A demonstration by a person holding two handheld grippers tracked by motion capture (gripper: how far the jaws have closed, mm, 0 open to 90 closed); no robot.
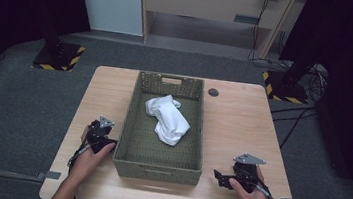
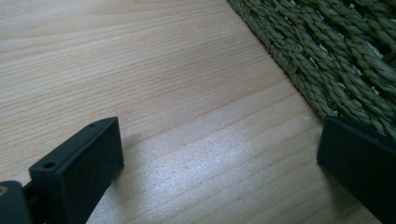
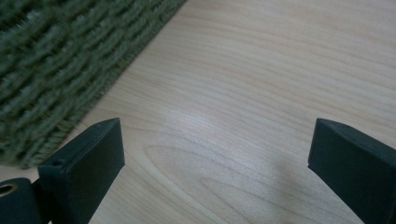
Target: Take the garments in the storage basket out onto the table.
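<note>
A green woven basket (image 1: 159,165) stands in the middle of the wooden table (image 1: 239,127), and a crumpled white cloth (image 1: 167,117) lies inside it. My left gripper (image 1: 101,132) rests on the table against the basket's left wall near its front corner. In the left gripper view my gripper (image 2: 219,158) is open over bare wood, with the basket's weave (image 2: 327,51) at the upper right. My right gripper (image 1: 223,179) lies low by the basket's front right corner. In the right gripper view my gripper (image 3: 217,163) stands open with nothing between its jaws, and the basket wall (image 3: 56,65) is at the left.
A small dark round disc (image 1: 213,92) sits on the table's far side, right of the basket. Bare tabletop lies left and right of the basket. Beyond the table are two stand bases with yellow-black stripes (image 1: 58,56) and a wooden cabinet (image 1: 210,3).
</note>
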